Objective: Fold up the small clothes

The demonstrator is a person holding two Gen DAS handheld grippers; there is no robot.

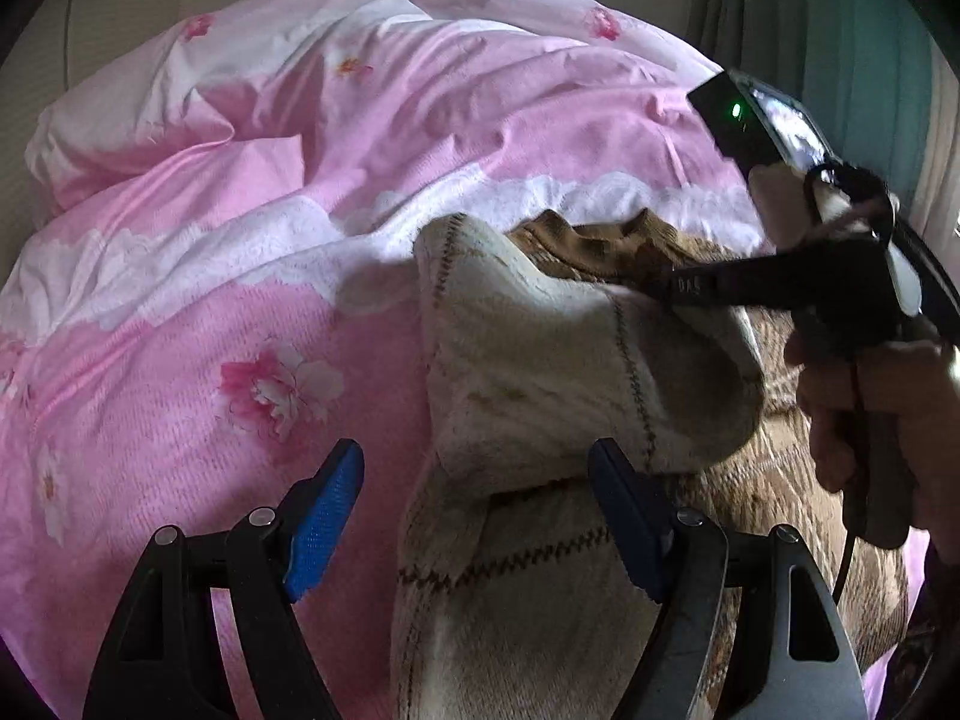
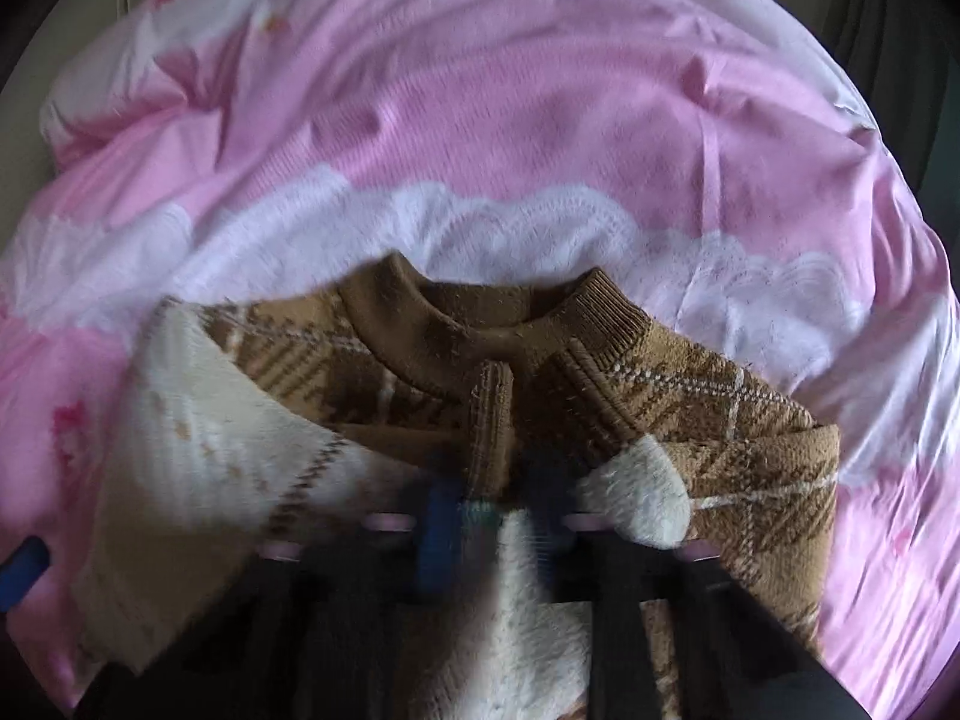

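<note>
- A small brown and cream knitted sweater (image 2: 690,414) lies on a pink flowered quilt (image 1: 180,312), filling the lower middle and right of both views.
- In the right wrist view its ribbed brown collar (image 2: 480,318) sits at the centre of the frame, pointing toward the white lace band (image 2: 540,222) printed across the quilt.
- A cream part of the sweater, its fleecy inner side (image 1: 540,360) showing, is turned over the brown front in the middle of the left wrist view.
- The left gripper (image 1: 477,516) fills the bottom of its own view with its blue pads (image 1: 324,516) standing well apart; a cream fold of the sweater lies between them, and the pads do not press on it.
- The right gripper (image 2: 486,531) is badly blurred at the bottom centre of its own view; its jaws appear drawn together, seemingly pinching the sweater's fabric just below the collar.
- In the left wrist view the right gripper reaches in from the right edge, a person's hand (image 1: 870,420) wrapped around its handle, its tip on the sweater near the collar.
</note>
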